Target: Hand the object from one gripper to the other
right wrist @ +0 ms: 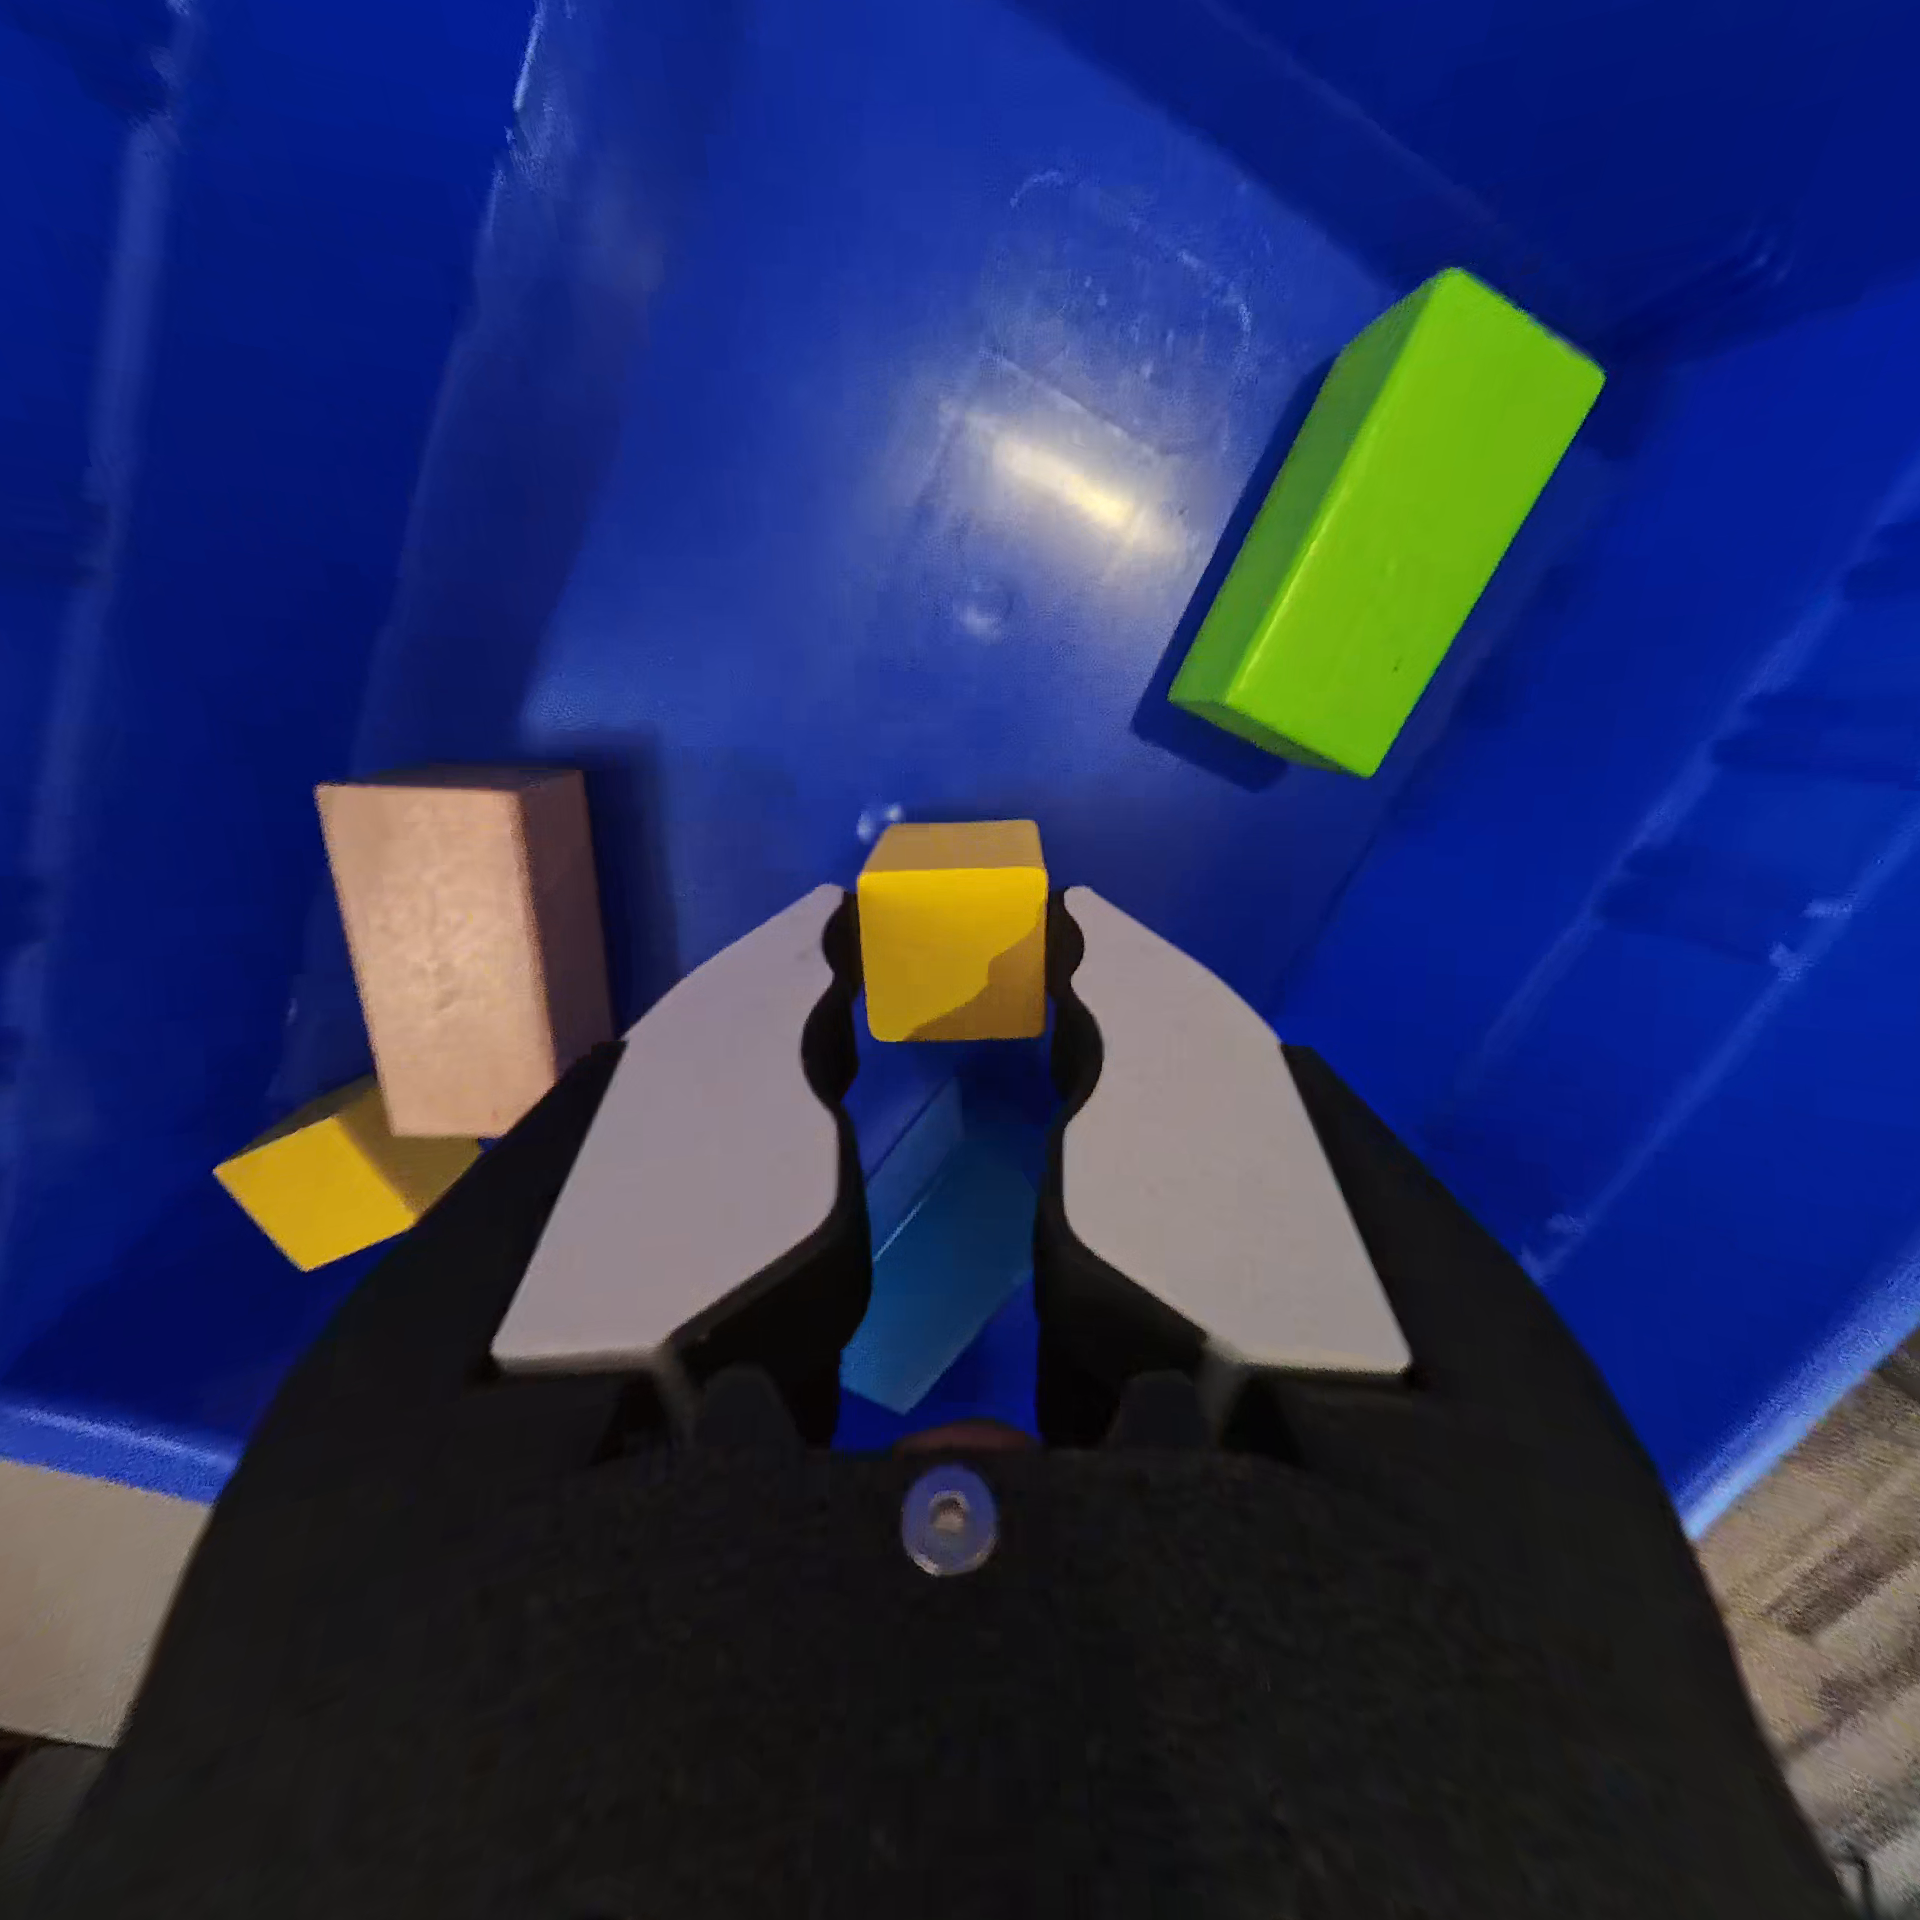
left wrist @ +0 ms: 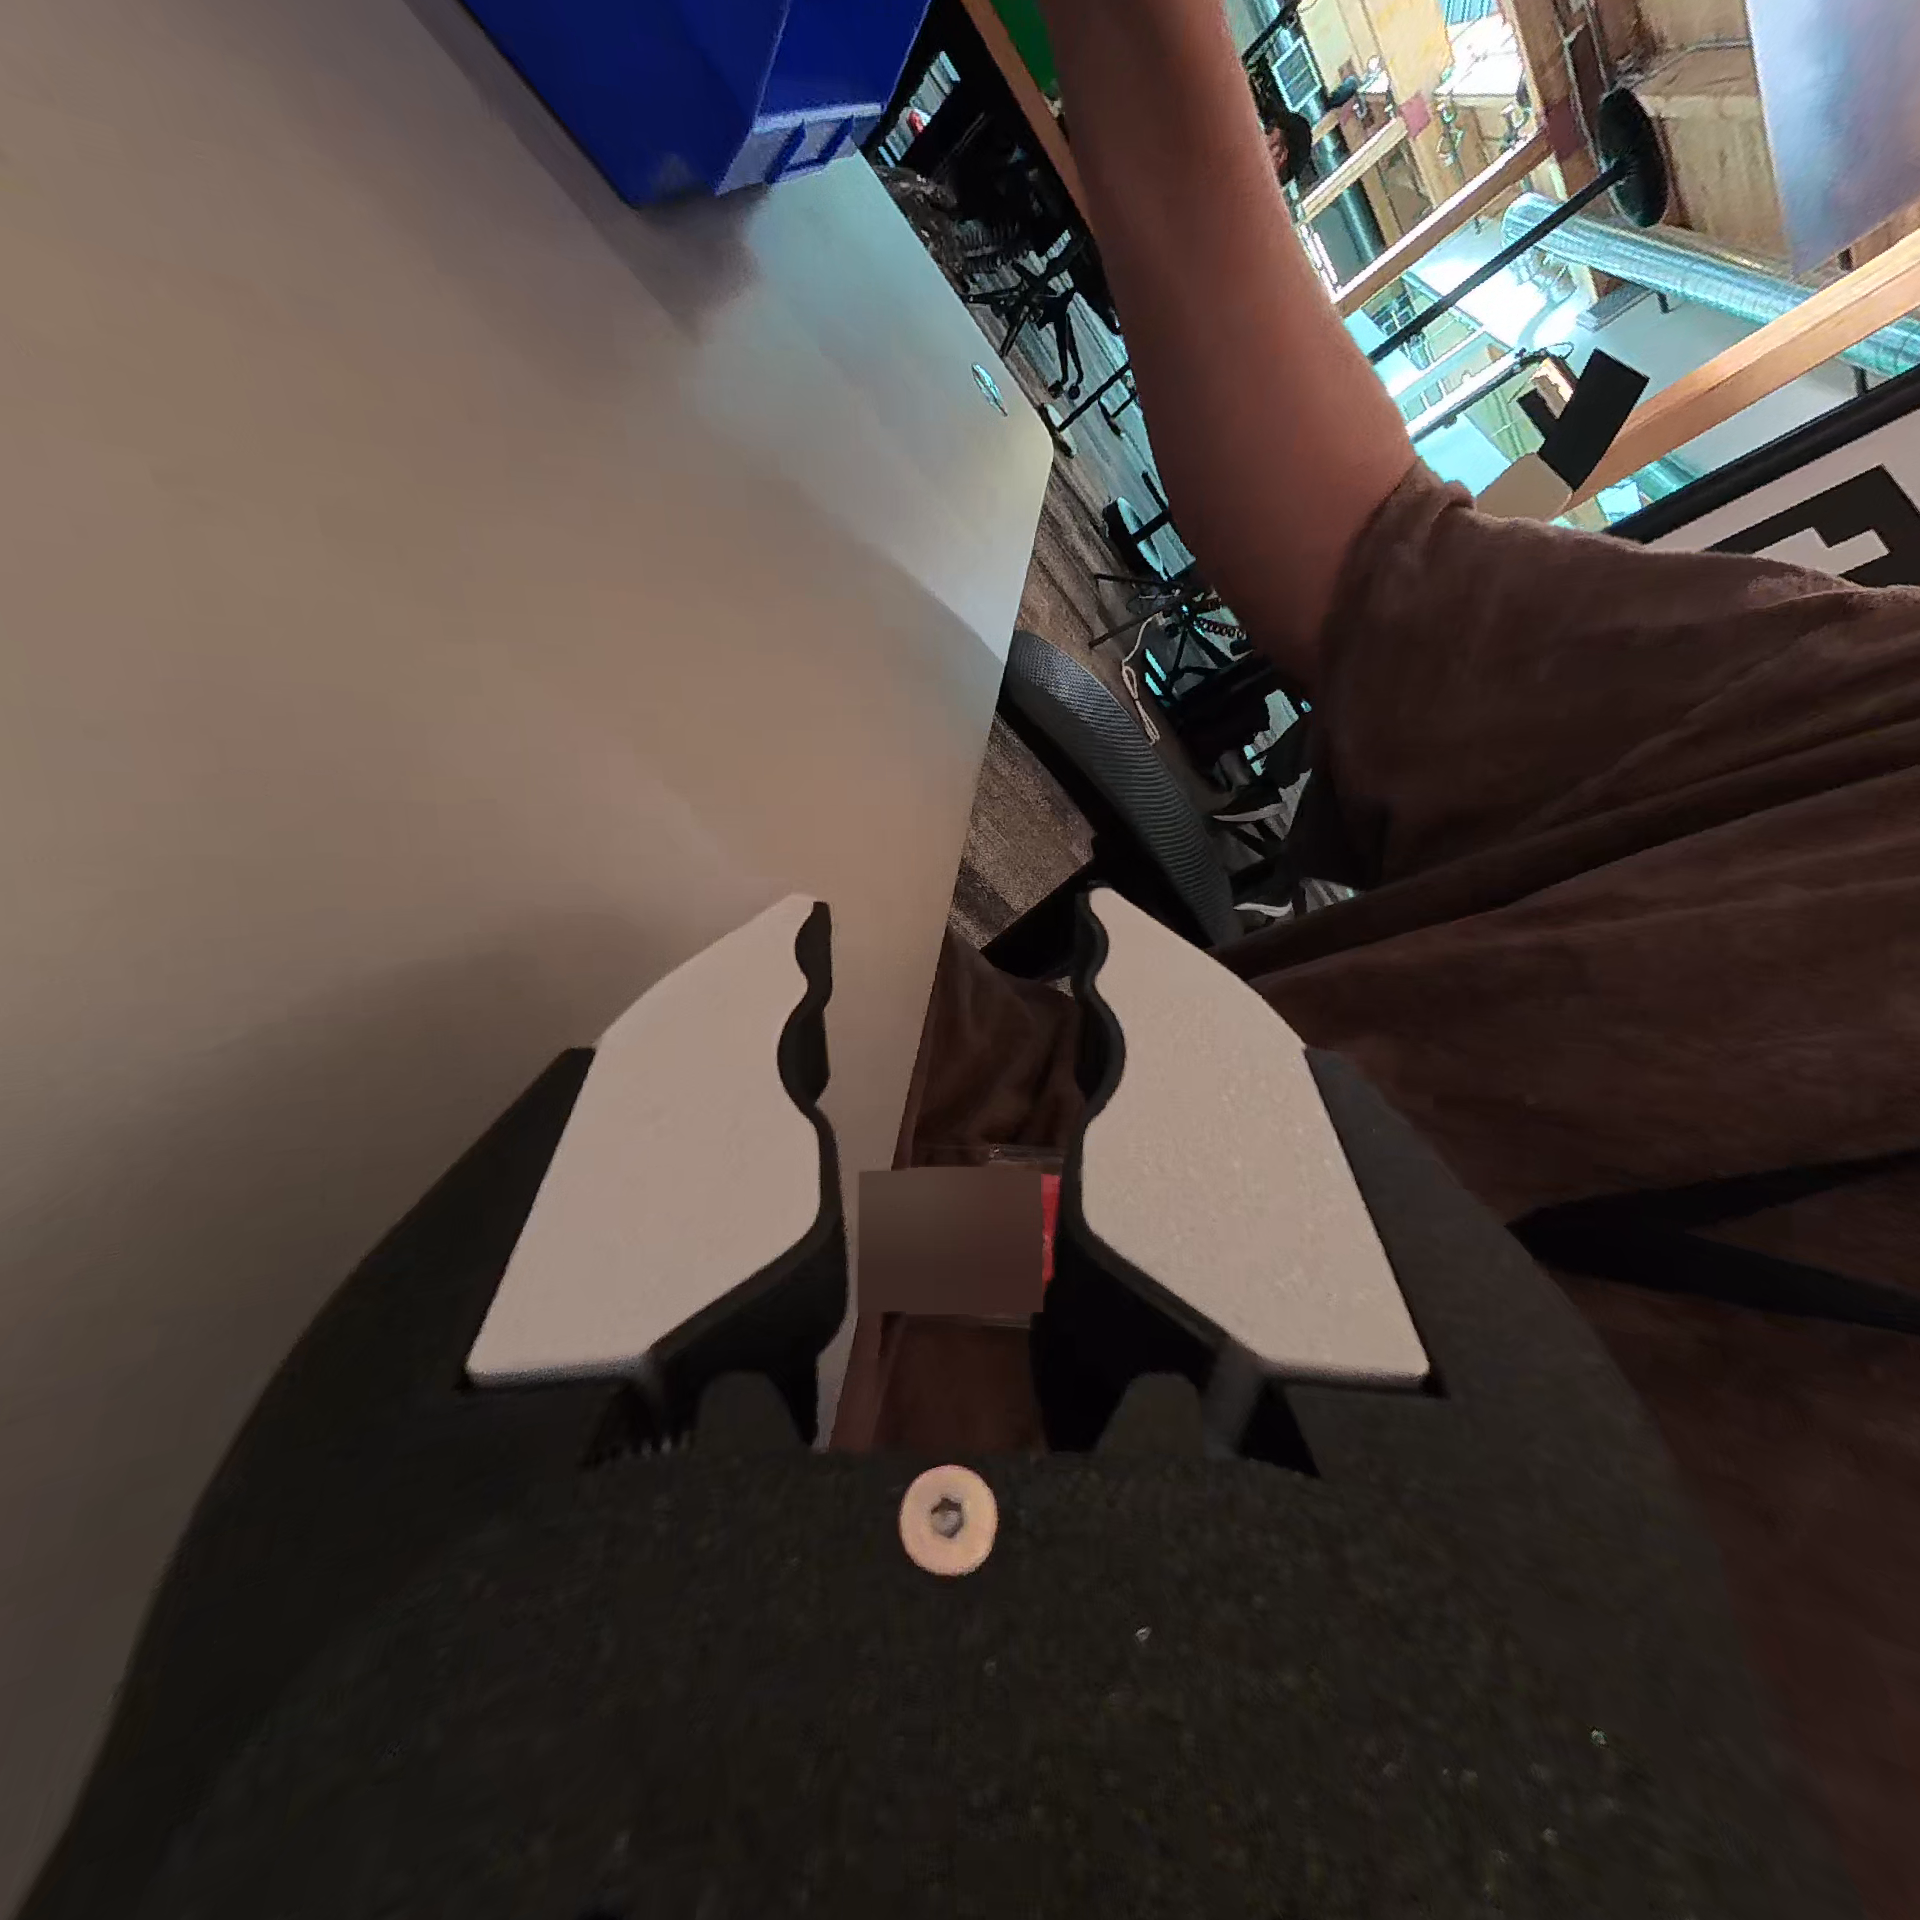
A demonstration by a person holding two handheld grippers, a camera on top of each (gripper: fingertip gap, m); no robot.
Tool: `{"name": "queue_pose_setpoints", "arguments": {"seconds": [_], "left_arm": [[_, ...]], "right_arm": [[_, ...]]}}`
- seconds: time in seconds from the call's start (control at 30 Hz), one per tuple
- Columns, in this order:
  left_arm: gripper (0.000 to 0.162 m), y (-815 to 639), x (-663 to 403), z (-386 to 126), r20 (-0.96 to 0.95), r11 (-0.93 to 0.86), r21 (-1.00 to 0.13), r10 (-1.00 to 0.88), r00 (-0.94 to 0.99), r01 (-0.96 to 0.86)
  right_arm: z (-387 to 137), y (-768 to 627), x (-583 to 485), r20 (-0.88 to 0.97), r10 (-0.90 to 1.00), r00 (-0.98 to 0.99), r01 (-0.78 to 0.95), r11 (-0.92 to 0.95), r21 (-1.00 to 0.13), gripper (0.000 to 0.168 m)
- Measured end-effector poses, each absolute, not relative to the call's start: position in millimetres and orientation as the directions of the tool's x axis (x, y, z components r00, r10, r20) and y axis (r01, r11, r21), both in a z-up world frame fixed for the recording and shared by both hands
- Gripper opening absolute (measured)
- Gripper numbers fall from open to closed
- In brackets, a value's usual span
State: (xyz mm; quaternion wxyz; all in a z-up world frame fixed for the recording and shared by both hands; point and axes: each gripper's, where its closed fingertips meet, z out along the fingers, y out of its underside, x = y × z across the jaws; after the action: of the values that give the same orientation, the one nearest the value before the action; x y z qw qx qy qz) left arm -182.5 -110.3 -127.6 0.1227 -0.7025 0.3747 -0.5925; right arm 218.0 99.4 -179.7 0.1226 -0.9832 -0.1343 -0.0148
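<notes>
Jaws of the right gripper (right wrist: 954,935) pinch a yellow cube (right wrist: 951,930) inside the blue bin (right wrist: 727,416); left gripper (left wrist: 956,997) waits parted, empty (pickup step). Next: lift clear, carry across.

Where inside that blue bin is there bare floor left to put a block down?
The blue bin has its widest bare floor in the far middle, between the tan block and the green block. The near left is crowded: tan block over a yellow cube, a blue block under the right gripper.

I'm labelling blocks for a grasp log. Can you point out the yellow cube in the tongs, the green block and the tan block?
yellow cube (right wrist: 951,935), right wrist view, near face.
green block (right wrist: 1392,520), right wrist view, broad top face.
tan block (right wrist: 457,956), right wrist view, front face.
</notes>
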Motion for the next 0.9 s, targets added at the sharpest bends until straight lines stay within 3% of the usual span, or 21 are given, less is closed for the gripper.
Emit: {"name": "queue_pose_setpoints", "arguments": {"seconds": [0.27,0.33,0.43,0.53,0.6,0.77,0.9], "left_arm": [[0.044,-114,-182,-134,0.725,-0.666,-0.618,-0.688,0.025,-0.419],[0.045,-114,-182,-136,0.711,-0.652,-0.626,-0.703,0.032,-0.428],[0.045,-114,-183,-138,0.690,-0.636,-0.637,-0.722,0.046,-0.436],[0.045,-111,-184,-136,0.685,-0.634,-0.643,-0.727,0.049,-0.430],[0.045,-108,-185,-136,0.666,-0.622,-0.657,-0.743,0.059,-0.426],[0.045,-98,-188,-137,0.540,-0.520,-0.727,-0.836,0.093,-0.449],[0.046,-94,-191,-140,0.415,-0.418,-0.769,-0.902,0.119,-0.484]], "right_arm": [[-184,105,205,-0.016,0.266,0.964,0.256,-0.943,-0.213,0.034],[-175,106,208,0.004,0.252,0.968,0.244,-0.936,-0.254,0.045],[-120,105,204,0.023,0.209,0.978,0.195,-0.856,-0.479,0.053],[-48,78,169,-0.017,0.244,0.970,0.142,-0.619,-0.773,0.047],[-24,46,130,-0.086,0.329,0.941,0.079,-0.458,-0.886,0.047],[-43,-28,25,-0.295,0.526,0.798,-0.103,-0.363,-0.926,0.049],[-78,-53,-37,-0.180,0.609,0.772,-0.045,-0.229,-0.972,0.048]]}}
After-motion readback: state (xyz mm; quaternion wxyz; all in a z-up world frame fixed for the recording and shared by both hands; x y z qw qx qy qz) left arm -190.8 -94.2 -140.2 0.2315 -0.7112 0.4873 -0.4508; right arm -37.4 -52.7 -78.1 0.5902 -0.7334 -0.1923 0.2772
